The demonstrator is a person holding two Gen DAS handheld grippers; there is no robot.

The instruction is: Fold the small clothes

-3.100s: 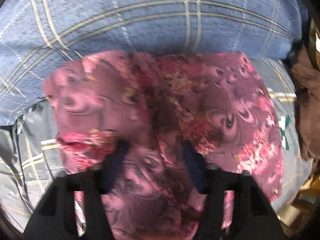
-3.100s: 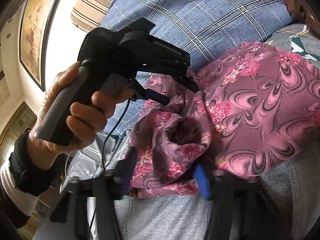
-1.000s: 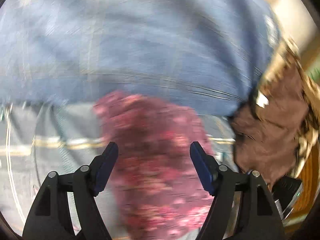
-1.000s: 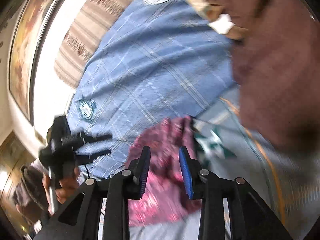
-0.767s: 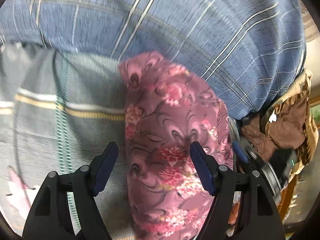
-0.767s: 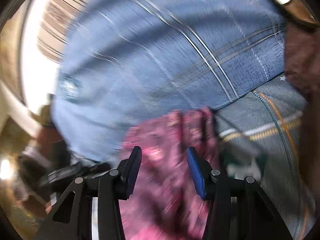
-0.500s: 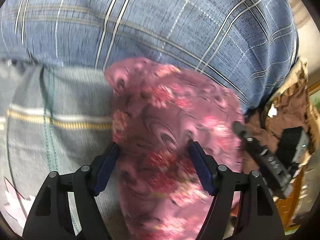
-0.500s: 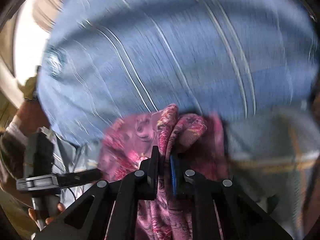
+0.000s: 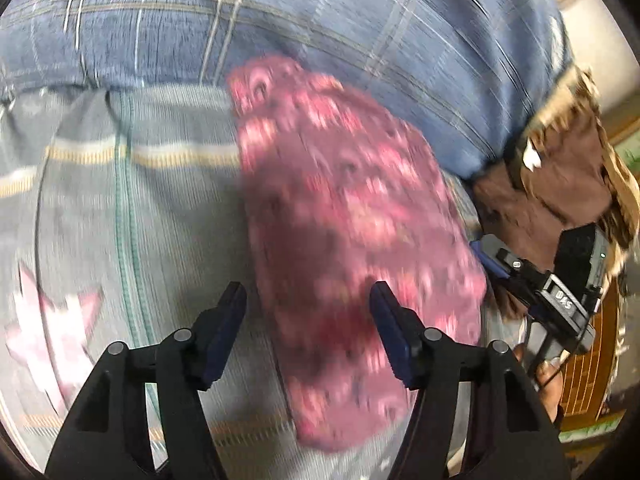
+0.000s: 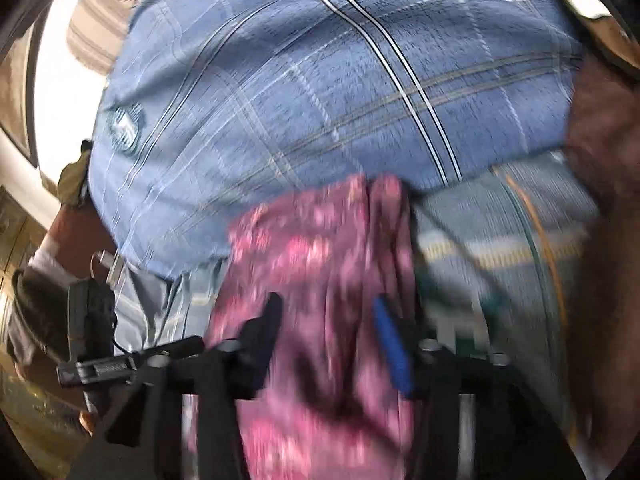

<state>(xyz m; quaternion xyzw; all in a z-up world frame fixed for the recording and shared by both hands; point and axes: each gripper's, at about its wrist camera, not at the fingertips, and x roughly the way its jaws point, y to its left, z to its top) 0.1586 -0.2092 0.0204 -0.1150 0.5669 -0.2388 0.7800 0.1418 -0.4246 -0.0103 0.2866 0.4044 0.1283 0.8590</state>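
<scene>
Left wrist view: seen at lower left, a pink star-like print (image 9: 52, 324) on the grey striped bedcover (image 9: 132, 208). At lower centre, left hand-held gripper (image 9: 308, 322) spread wide, nothing between its blue pads (image 9: 224, 332); right-hand pad over the garment's edge, contact not discernible through blur. Centre frame, the pink floral garment (image 9: 348, 220), folded into a long narrow bundle running from upper centre down to lower centre, lying on the bedcover with its far end against the blue plaid cushion (image 9: 320, 20). At right, shown only here, a brown cloth (image 9: 560, 184) and the body of the right hand-held gripper (image 9: 486, 258) beside the garment's right edge.

Right wrist view: at far left, shown only here, a bright window (image 10: 68, 80), a wrist in a dark cuff, and the other device's black body (image 10: 90, 320). Centre, the same garment (image 10: 320, 256), heaped in deep vertical creases, its top end tucked under the cushion's (image 10: 320, 80) lower rim. Lower centre, right hand-held gripper (image 10: 332, 340) parted moderately, straddling the garment's folds; pads not pinched together, cloth between them, actual touch unclear in the motion blur. At right, bedcover stripes (image 10: 520, 240) and brown cloth (image 10: 600, 140).
</scene>
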